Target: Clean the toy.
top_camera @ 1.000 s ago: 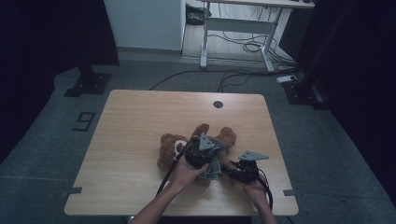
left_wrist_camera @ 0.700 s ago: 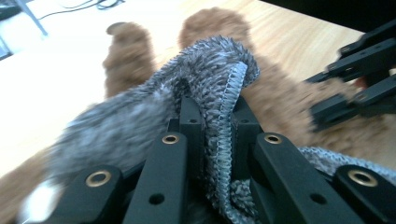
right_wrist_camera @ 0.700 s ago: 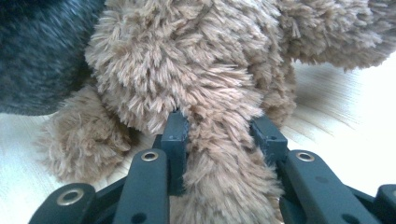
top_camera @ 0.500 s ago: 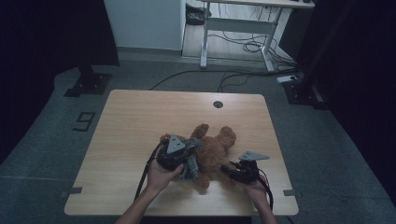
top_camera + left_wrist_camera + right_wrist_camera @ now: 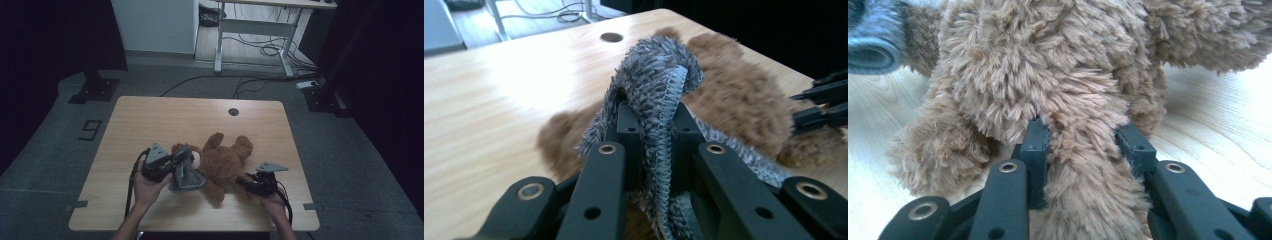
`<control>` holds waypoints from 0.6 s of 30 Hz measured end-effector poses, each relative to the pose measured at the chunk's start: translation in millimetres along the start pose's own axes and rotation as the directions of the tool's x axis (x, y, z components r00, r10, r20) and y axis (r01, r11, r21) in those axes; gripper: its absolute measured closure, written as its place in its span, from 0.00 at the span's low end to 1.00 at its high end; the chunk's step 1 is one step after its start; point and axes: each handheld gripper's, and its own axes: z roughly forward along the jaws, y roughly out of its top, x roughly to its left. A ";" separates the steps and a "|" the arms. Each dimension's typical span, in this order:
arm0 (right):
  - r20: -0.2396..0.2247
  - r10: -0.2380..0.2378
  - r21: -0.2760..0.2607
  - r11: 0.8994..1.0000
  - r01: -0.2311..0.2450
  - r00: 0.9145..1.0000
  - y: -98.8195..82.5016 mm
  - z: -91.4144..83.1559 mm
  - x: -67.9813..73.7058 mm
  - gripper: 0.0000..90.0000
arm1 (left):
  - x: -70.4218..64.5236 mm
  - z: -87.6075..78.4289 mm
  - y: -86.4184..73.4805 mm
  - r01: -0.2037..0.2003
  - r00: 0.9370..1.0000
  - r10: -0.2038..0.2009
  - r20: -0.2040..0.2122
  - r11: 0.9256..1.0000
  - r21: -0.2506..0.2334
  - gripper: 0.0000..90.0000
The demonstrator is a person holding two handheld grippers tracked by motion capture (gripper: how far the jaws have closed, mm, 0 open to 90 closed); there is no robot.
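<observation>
Hand-held gripper work here is split between two tools. The left hand-held gripper (image 5: 176, 167) sits at the lower left of the high view, its jaws clamped on a fold of grey fuzzy cloth (image 5: 659, 90), and the right hand-held gripper (image 5: 248, 182), at the lower right, is closed on a leg of the brown teddy bear (image 5: 225, 160).

Compared with a second ago, the left one has slid leftward across the table (image 5: 165, 115), carrying the cloth with it. It was over the bear's middle then; now it is at the bear's head end, with the cloth bunched beside the pale muzzle. The right one has stayed put, pinning the bear in place.

My judgement is that the grey piece is a small garment being pulled off over the bear's head while the leg is held as an anchor, and that it is nearly free.

By count: one bear, lying along the middle of the table; one grey cloth; two grippers; one table with one round hole (image 5: 233, 111) near its far edge.
</observation>
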 end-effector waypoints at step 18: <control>-0.008 0.003 0.002 1.000 -0.003 1.000 -0.4 0.5 -1.2 0.71 | 45.9 12.7 -42.2 0.105 0.992 -0.095 -0.081 0.987 0.121 0.89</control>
